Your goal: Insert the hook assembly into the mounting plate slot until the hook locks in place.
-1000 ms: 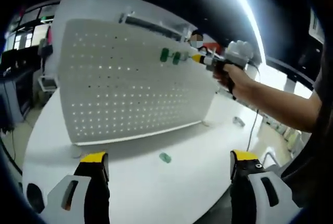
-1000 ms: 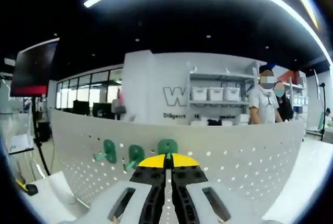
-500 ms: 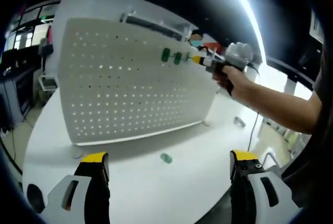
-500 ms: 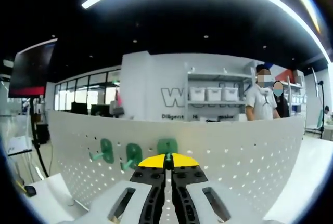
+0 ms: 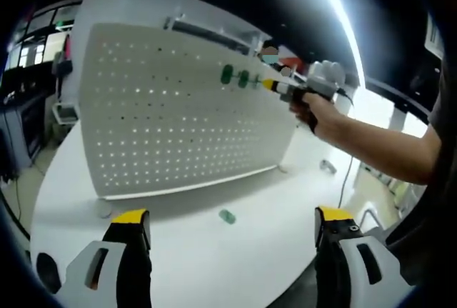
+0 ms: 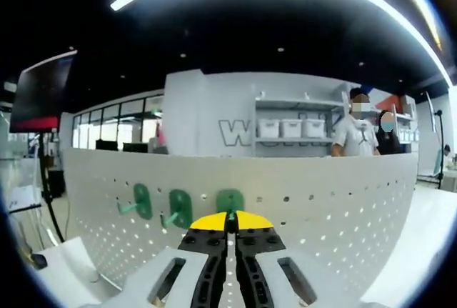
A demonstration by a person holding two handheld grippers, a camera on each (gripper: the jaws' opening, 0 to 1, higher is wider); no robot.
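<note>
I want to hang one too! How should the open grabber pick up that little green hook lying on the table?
Probably from straight above. The green hook lies low on the white table, in front of the pegboard. The left gripper, jaws apart, could close across its narrow width. It looks too small to pick a finer spot.

The mounting plate [image 5: 178, 108] is a big white pegboard standing upright on the white table, rows of small holes all over it. Near its top edge there are two green hooks [image 6: 157, 206] already sitting in holes, side by side, prongs sticking out. A third green hook [image 6: 230, 201] is right up against the board next to them — looks seated, but hard to say. One more green hook [image 5: 227, 216] lies loose on the table in front of the board.
</note>
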